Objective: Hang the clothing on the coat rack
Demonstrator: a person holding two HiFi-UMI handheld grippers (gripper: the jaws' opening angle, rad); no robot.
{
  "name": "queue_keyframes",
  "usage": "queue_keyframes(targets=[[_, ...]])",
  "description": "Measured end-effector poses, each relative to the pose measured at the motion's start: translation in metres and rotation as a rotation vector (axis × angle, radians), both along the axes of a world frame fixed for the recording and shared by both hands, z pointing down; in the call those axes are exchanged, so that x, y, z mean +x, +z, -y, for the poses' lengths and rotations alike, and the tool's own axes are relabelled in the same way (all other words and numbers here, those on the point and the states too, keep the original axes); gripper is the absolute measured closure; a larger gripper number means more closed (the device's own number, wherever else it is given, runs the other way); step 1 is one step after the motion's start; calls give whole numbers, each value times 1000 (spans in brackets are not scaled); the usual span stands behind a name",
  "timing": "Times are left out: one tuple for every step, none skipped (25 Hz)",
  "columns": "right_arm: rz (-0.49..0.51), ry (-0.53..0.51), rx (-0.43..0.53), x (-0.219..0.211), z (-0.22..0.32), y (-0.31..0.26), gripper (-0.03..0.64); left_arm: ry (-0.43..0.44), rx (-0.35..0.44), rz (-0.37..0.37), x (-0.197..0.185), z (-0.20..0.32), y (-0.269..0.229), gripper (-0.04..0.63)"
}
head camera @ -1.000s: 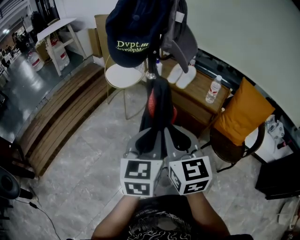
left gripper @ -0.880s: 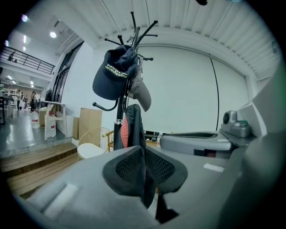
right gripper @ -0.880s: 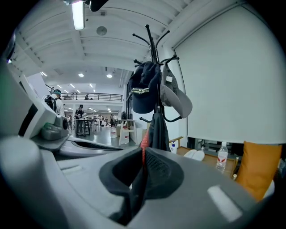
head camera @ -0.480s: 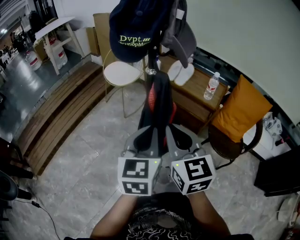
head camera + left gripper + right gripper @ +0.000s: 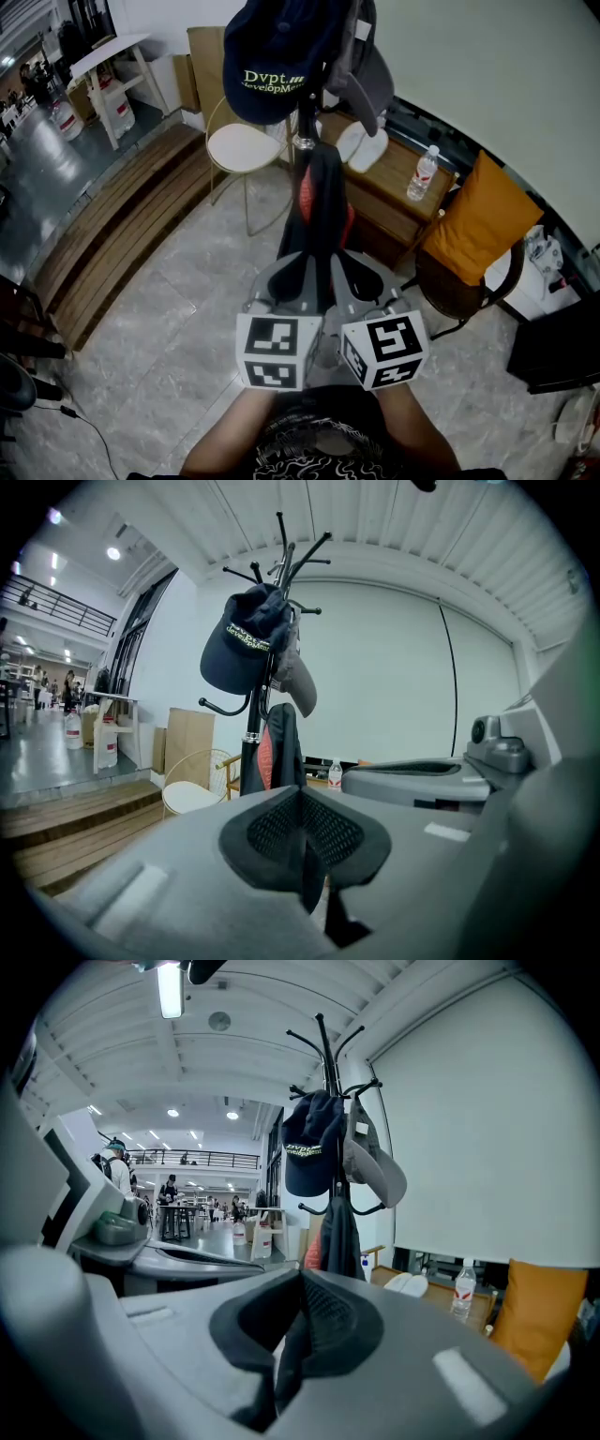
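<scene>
Grey plastic shells and black mesh-textured pads make up both of your tools. Your left gripper (image 5: 302,829) is clenched, its 2 pads pressed flat together with nothing between them, and your right gripper (image 5: 298,1321) is likewise closed on nothing. You hold them side by side, nearly touching, pointing at the coat rack (image 5: 304,141). The jacket (image 5: 319,211), soft dark fabric with red showing along one edge, hangs limp in long folds against the rack's slim dark pole, just below a shiny metal collar. Above it, 2 caps sit on the curved hooks: a navy cap (image 5: 272,66) with pale lettering on its rounded crown and a grey cap (image 5: 373,80) with a stiff curved brim. Behind the rack stand a chair (image 5: 246,147) with a round white seat and thin wire frame, a wooden cabinet (image 5: 394,192) carrying a clear plastic bottle (image 5: 424,176), and a plump orange cushion (image 5: 483,225). Polished stone tiles cover the floor (image 5: 178,309).
</scene>
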State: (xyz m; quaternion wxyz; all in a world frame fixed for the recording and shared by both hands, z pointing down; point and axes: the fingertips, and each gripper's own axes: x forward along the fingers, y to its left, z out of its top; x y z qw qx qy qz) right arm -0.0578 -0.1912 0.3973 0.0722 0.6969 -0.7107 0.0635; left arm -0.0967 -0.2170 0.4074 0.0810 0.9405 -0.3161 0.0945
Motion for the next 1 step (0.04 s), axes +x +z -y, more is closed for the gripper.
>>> queue_keyframes(targets=[[0, 1, -1, 0, -1, 0, 614, 1, 0, 1, 0, -1, 0, 589]])
